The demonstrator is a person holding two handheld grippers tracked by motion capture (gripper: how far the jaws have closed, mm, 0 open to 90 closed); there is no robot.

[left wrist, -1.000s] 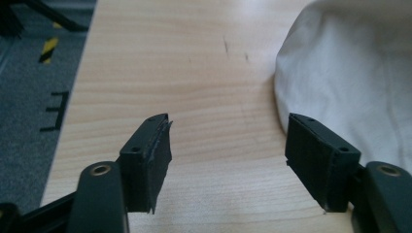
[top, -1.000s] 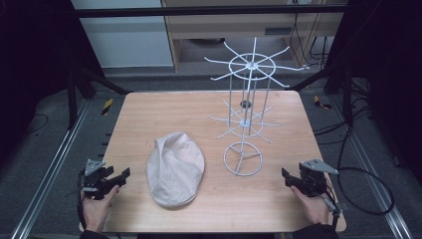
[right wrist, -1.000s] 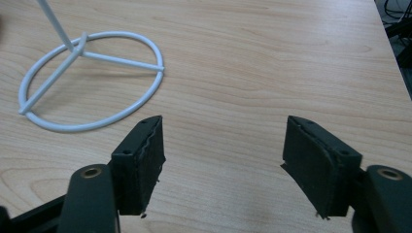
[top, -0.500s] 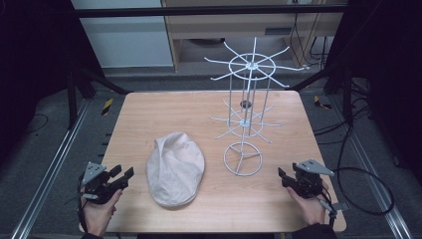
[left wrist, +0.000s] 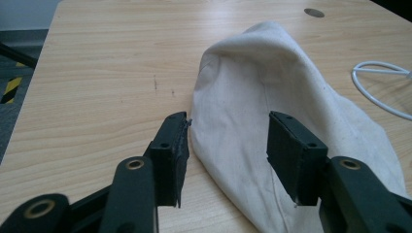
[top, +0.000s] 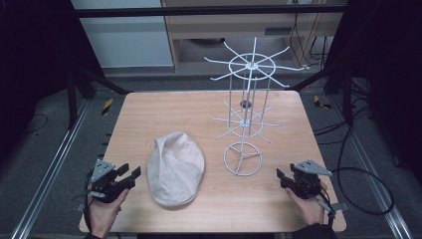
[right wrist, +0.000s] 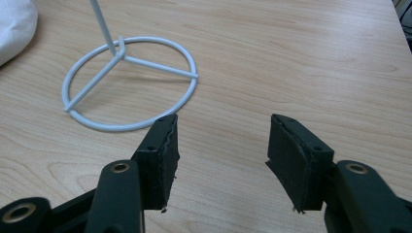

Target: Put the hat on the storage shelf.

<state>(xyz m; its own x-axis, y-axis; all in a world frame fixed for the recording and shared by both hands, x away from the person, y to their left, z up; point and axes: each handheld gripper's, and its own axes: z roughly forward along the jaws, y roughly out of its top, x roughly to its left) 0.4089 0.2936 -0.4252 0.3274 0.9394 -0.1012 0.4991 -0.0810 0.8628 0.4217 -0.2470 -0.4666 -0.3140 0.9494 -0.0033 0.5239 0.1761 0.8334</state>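
Figure: working table [top: 149, 114] seen from above, with both gripper views. The cap [top: 175, 168], an off-white flat cloth cap, lies on the near left part of the table, well apart from the far edge and just beside the ring base of the wire rack [top: 244, 124], not touching it. My left gripper [top: 128, 175] rests at the near left corner with its jaws spread wide and nothing between them; in the left gripper view the cap [left wrist: 272, 121] lies straight ahead and slightly to the right of the gap, its near edge just beyond the pads. My right gripper [top: 282, 178] sits at the near right with jaws equally wide and empty, facing the rack's base ring [right wrist: 128, 82]; the cap [right wrist: 14, 24] appears there as a corner at the far left. The left gripper is clearly the nearer to the cap. The cap's long axis runs from the near edge of the table toward the far edge, tilted slightly; its narrower, peaked end points away from me and its broad rounded end lies nearest. I judge that the coming move is a short advance of the left gripper toward the cap's left rim, across that axis.
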